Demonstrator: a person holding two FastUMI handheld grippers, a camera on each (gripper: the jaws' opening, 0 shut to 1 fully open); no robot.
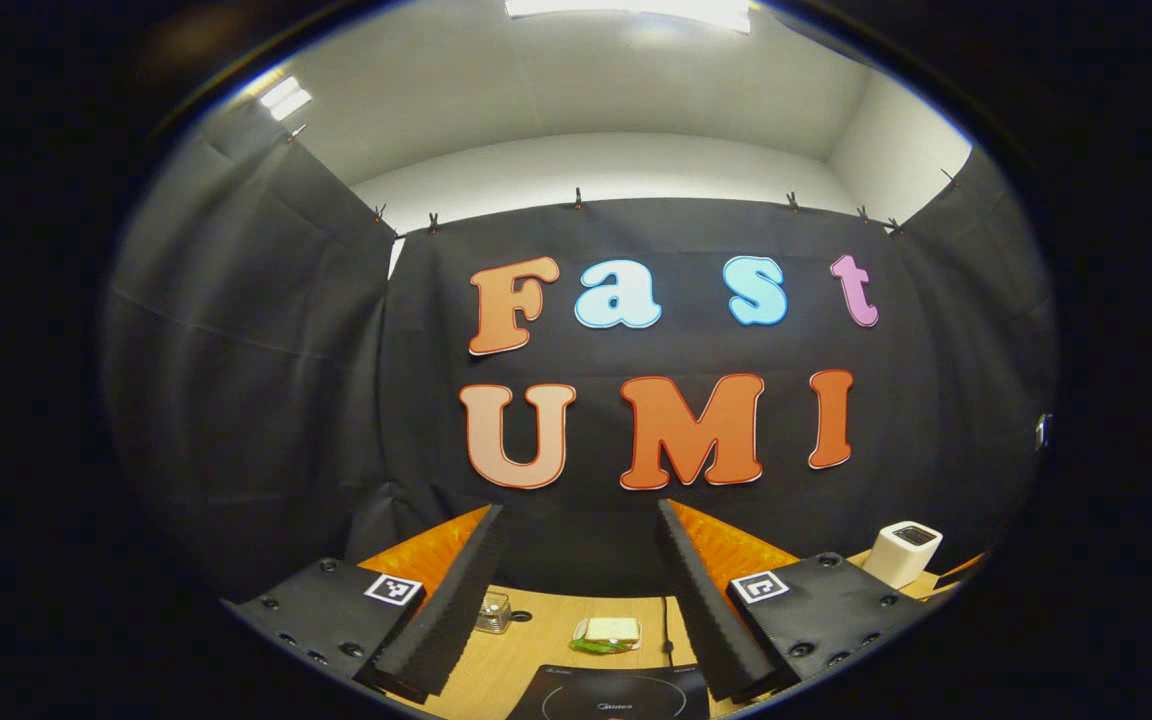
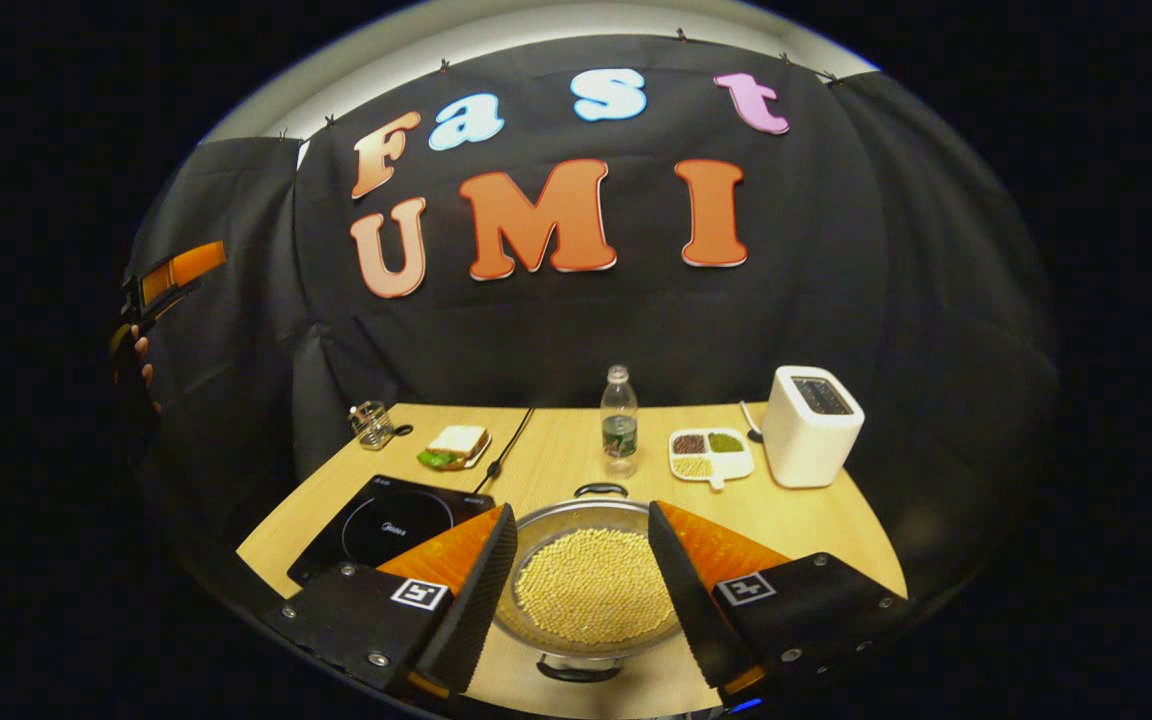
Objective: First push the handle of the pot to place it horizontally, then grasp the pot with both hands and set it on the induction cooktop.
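Observation:
A steel pot (image 2: 586, 590) holding yellow beans stands on the wooden table (image 2: 826, 520), near its front edge. One loop handle (image 2: 601, 490) points away from me and the other handle (image 2: 576, 672) points toward me. My right gripper (image 2: 581, 510) hangs open above the pot, one finger over each side of its rim, touching nothing. The black induction cooktop (image 2: 391, 525) lies just left of the pot, and its edge (image 1: 616, 695) also shows low in the left gripper view. My left gripper (image 1: 578, 510) is open and empty, held high at the left (image 2: 171, 275) by a hand.
Behind the pot stand a water bottle (image 2: 619, 420), a white tray of beans (image 2: 708, 452) and a white toaster (image 2: 811, 425). A sandwich (image 2: 456, 445) and a small glass jar (image 2: 371, 422) sit behind the cooktop, whose cord (image 2: 506, 450) runs to the wall.

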